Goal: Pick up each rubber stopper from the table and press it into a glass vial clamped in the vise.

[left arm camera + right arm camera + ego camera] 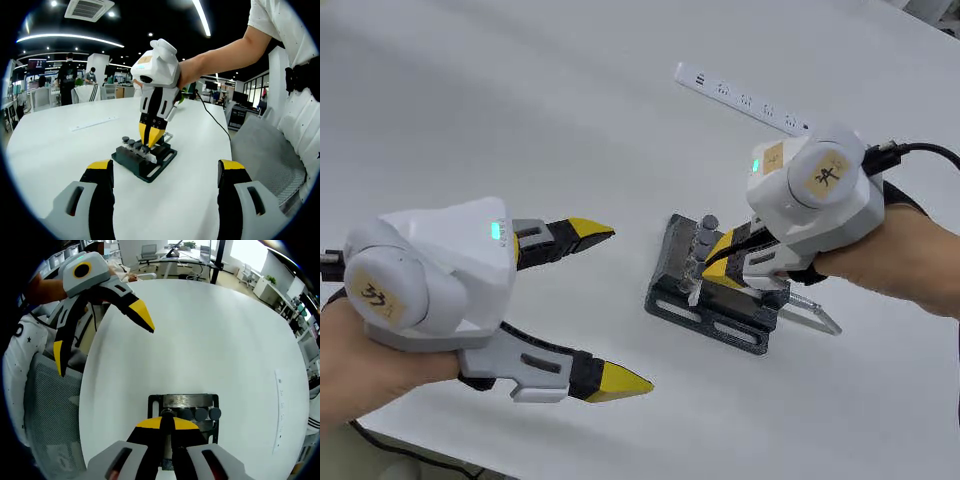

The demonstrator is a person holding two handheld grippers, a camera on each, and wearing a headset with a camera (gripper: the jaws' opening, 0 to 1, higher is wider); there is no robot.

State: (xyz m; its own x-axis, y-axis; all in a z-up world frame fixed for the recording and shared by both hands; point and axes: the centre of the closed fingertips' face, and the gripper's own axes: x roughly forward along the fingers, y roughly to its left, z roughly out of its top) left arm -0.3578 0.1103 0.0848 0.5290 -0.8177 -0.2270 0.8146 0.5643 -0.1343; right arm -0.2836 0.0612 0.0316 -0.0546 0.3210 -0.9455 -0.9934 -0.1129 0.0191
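Observation:
A black vise [712,300] stands on the white table and clamps a row of glass vials [704,240]. In the right gripper view three of them show dark rubber stoppers [201,414] in their mouths. My right gripper [718,258] is shut, its yellow tips down on the vial at the end of the row [167,416]; whether a stopper sits between the tips is hidden. In the left gripper view the right gripper [150,140] points straight down onto the vise [145,162]. My left gripper [610,305] hovers open left of the vise, holding nothing.
A white power strip [740,98] lies on the table beyond the vise. A cable [925,150] runs from the right gripper. The round white table [210,340] spreads wide around the vise. Office desks, chairs and people stand in the background.

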